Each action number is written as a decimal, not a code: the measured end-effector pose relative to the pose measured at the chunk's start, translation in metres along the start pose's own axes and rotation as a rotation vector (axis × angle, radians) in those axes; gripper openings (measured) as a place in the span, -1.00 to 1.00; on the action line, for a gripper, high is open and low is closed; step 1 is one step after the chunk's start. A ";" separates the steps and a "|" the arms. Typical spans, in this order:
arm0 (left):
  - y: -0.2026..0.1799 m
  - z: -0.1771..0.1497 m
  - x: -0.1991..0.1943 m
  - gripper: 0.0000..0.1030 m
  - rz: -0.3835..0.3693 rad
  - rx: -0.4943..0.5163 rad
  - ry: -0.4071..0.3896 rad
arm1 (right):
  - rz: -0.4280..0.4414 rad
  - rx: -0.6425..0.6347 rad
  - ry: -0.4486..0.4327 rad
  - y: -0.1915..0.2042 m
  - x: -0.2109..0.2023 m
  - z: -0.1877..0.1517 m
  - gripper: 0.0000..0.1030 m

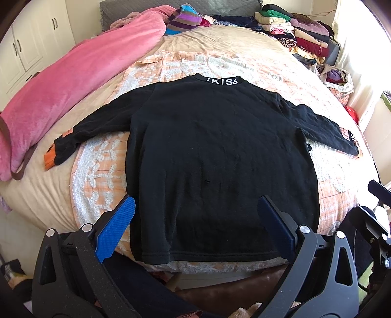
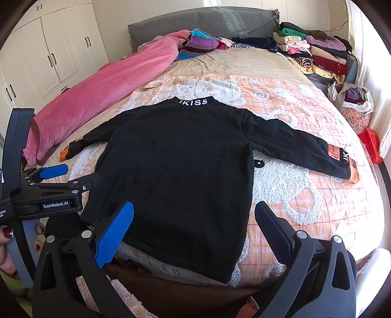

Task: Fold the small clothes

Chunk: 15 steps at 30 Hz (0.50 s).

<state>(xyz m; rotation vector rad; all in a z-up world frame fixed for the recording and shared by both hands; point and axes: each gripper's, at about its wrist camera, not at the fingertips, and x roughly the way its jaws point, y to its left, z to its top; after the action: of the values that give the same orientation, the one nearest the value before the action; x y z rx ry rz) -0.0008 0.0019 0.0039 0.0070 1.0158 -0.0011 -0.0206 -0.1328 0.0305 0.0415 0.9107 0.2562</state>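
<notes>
Bed point(image 2: 220, 61) fills your view, with the black sweater point(image 2: 180, 166) spread flat on it, sleeves out, collar facing the headboard. Beyond the sweater lies a pink blanket point(image 2: 102, 97). Your left gripper point(image 1: 195, 225) and right gripper point(image 2: 193, 230) hover over the sweater's hem, both spread wide, pinching nothing.

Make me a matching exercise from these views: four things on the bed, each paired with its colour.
Things:
1. sweater
2. blanket
3. headboard
4. cuff

Colours:
A. grey
B. orange
C. black
D. pink

Pairs: 1-C, 2-D, 3-A, 4-B
</notes>
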 end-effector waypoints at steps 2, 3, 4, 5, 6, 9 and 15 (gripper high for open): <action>0.001 0.000 -0.001 0.82 0.000 0.000 -0.001 | 0.000 0.000 -0.001 0.000 0.000 0.000 0.92; 0.001 0.000 0.000 0.82 0.000 -0.002 0.000 | 0.000 0.000 -0.001 0.000 0.000 0.000 0.92; 0.001 0.001 -0.001 0.82 0.000 -0.002 0.000 | -0.001 0.000 -0.001 0.000 0.000 0.000 0.92; 0.001 0.000 0.000 0.82 0.000 -0.001 0.000 | -0.001 0.000 -0.001 0.000 0.000 0.000 0.92; 0.001 0.000 0.000 0.82 0.000 -0.001 0.000 | 0.001 0.000 -0.001 0.000 0.000 0.000 0.92; 0.001 0.000 -0.001 0.82 -0.001 -0.001 0.000 | -0.001 0.001 -0.004 0.000 -0.001 0.000 0.92; 0.000 0.001 0.000 0.82 -0.002 0.001 0.002 | -0.005 0.011 -0.009 -0.004 0.001 0.001 0.92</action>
<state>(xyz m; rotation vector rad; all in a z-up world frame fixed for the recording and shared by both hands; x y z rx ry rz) -0.0001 0.0018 0.0045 0.0069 1.0176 -0.0038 -0.0185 -0.1360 0.0295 0.0499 0.9034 0.2461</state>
